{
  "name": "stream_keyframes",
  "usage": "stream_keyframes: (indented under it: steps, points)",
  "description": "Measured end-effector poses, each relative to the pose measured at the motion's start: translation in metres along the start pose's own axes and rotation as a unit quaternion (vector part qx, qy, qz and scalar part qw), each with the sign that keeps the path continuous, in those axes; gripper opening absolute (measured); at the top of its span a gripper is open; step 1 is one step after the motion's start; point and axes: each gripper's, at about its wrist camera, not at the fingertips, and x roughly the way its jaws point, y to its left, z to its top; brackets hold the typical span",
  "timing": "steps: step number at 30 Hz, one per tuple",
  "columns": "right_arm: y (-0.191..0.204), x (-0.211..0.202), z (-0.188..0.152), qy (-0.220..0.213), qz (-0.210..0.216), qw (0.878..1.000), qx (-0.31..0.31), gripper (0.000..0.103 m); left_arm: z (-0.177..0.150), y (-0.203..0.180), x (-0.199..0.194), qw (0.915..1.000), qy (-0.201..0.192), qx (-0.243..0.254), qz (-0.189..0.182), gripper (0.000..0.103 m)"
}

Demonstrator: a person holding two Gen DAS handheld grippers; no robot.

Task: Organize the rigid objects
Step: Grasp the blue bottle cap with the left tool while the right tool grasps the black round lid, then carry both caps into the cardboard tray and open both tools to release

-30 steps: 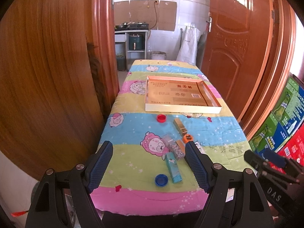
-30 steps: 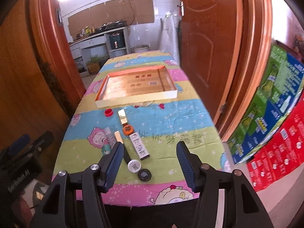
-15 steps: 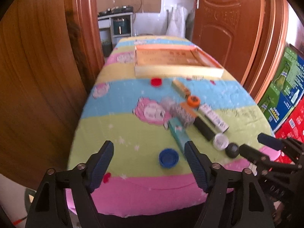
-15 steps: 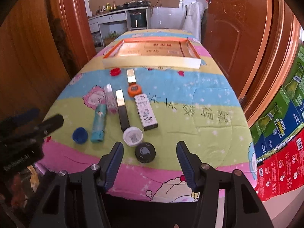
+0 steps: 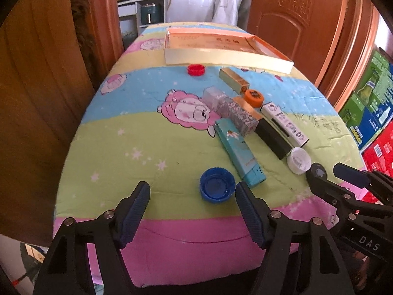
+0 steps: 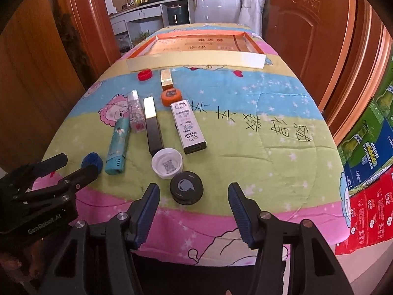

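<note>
Small rigid items lie on a cartoon-print cloth. My left gripper (image 5: 192,196) is open and empty, with a blue cap (image 5: 216,187) just ahead between its fingers. Beside the cap lie a teal box (image 5: 239,152), a clear glitter box (image 5: 229,110), a black-and-gold box (image 5: 266,129), a white Hello Kitty box (image 5: 285,124), a white cap (image 5: 298,160), an orange cap (image 5: 254,97), a gold box (image 5: 233,80) and a red cap (image 5: 196,70). My right gripper (image 6: 194,201) is open and empty, with a black round lid (image 6: 186,187) between its fingertips. An open orange-rimmed tray (image 6: 196,60) stands beyond.
The table is narrow, with wooden doors and panels close on both sides (image 5: 44,73). Stacked green, blue and red cartons (image 6: 368,152) stand at the right. The near table edge drops off just under both grippers. A kitchen counter (image 6: 152,7) is far behind.
Both grippers have moved forward and down toward the near end of the table. The blue cap and the black lid now sit between their open fingers. No item has moved.
</note>
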Motion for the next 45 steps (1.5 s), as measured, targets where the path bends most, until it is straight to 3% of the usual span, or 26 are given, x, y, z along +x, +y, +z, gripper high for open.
stream_keyframes:
  steps: [8, 11, 13, 14, 28, 35, 38, 45]
  points:
    - [0.000, 0.013, 0.001, 0.014, -0.006, 1.000, -0.002, 0.057, 0.000, 0.001, 0.004, 0.9999, -0.007, 0.007, -0.005, 0.064]
    - [0.000, 0.013, 0.001, 0.015, -0.005, 1.000, -0.001, 0.053, 0.000, 0.002, 0.004, 0.9999, -0.012, 0.006, -0.002, 0.051]
    - [-0.001, 0.012, 0.000, 0.013, -0.009, 1.000, -0.003, 0.039, 0.000, 0.002, 0.003, 0.9999, -0.013, 0.008, -0.006, 0.031]
    - [-0.001, 0.012, 0.001, 0.012, -0.007, 1.000, -0.003, 0.030, -0.001, 0.002, 0.003, 0.9998, -0.013, 0.009, -0.008, 0.030]
    - [-0.004, -0.002, 0.005, -0.012, 0.008, 1.000, 0.002, 0.030, 0.013, 0.002, -0.011, 0.9993, -0.032, 0.001, -0.020, 0.030]
    - [-0.007, -0.018, 0.042, -0.049, 0.016, 0.999, -0.005, 0.030, 0.075, -0.004, -0.026, 0.9977, -0.055, -0.009, -0.038, 0.030]
    - [-0.010, -0.019, 0.069, -0.065, 0.022, 0.998, -0.012, 0.030, 0.110, -0.004, -0.028, 0.9965, -0.063, -0.023, -0.049, 0.030]
    - [-0.023, -0.011, 0.155, -0.099, 0.039, 0.994, -0.023, 0.030, 0.187, -0.003, -0.005, 0.9966, -0.070, -0.027, -0.033, 0.030]
